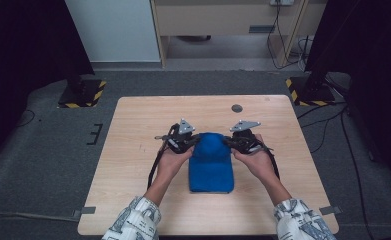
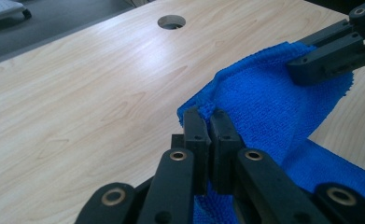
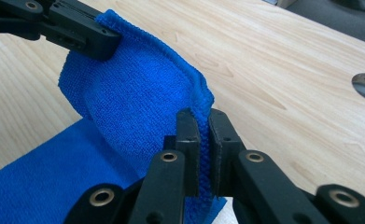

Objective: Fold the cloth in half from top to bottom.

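A blue cloth [image 1: 210,167] lies on the wooden table [image 1: 133,150], and its far end is lifted and curled back over the rest. My left gripper [image 1: 191,143] is shut on the far left corner of the cloth [image 2: 264,102], its jaws pinching the hemmed edge at the gripper tips [image 2: 207,117]. My right gripper [image 1: 231,142] is shut on the far right corner of the cloth [image 3: 138,93], with the hem between its tips [image 3: 201,116]. Each gripper view also shows the other gripper clamped on the opposite corner: the right one [image 2: 318,60] and the left one [image 3: 84,32].
A round cable hole [image 1: 237,108] sits in the table beyond the cloth. Two stand bases with yellow-black stripes [image 1: 83,92] [image 1: 308,90] rest on the floor past the far corners, and cables [image 1: 333,120] trail at the right.
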The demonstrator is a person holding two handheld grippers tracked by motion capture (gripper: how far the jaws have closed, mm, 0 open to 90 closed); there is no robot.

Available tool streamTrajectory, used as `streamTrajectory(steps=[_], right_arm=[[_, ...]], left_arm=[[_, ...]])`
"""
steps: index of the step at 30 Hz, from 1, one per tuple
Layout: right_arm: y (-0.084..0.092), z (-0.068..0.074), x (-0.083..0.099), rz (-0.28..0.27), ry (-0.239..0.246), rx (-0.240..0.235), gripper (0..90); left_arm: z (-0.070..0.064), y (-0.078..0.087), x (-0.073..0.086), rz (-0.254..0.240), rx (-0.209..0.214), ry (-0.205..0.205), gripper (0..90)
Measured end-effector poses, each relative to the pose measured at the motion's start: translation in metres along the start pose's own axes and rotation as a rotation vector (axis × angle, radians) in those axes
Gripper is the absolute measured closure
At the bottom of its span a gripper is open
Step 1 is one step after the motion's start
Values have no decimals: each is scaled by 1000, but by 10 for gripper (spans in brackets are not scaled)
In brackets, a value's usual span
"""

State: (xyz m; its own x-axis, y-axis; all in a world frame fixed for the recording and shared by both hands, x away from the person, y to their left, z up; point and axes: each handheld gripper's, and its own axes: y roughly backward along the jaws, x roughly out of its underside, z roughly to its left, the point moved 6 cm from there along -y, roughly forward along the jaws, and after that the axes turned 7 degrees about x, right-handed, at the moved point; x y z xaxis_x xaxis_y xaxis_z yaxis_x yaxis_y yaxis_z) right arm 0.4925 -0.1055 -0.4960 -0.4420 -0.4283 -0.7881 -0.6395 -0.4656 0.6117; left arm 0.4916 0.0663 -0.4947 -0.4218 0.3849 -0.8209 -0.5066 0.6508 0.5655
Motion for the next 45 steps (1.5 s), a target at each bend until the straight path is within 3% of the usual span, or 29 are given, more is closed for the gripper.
streamTrajectory(steps=[10,24,26,31,34,41,45], right_arm=[[5,5,8,-2,1,-27,846],[5,13,12,4,15,-49,849],[5,15,12,4,20,-51,850],[4,18,14,6,20,-57,850],[4,19,13,4,22,-60,850],[6,24,10,-2,25,-72,850],[8,26,10,-4,29,-75,850]], left_arm=[[-7,5,8,-7,26,21,868],[-5,7,19,-6,44,61,844],[-5,7,20,-13,41,73,796],[-6,9,21,-34,30,104,518],[-6,9,21,-37,36,119,417],[-9,13,19,-65,71,154,278],[-8,18,20,-75,74,152,244]])
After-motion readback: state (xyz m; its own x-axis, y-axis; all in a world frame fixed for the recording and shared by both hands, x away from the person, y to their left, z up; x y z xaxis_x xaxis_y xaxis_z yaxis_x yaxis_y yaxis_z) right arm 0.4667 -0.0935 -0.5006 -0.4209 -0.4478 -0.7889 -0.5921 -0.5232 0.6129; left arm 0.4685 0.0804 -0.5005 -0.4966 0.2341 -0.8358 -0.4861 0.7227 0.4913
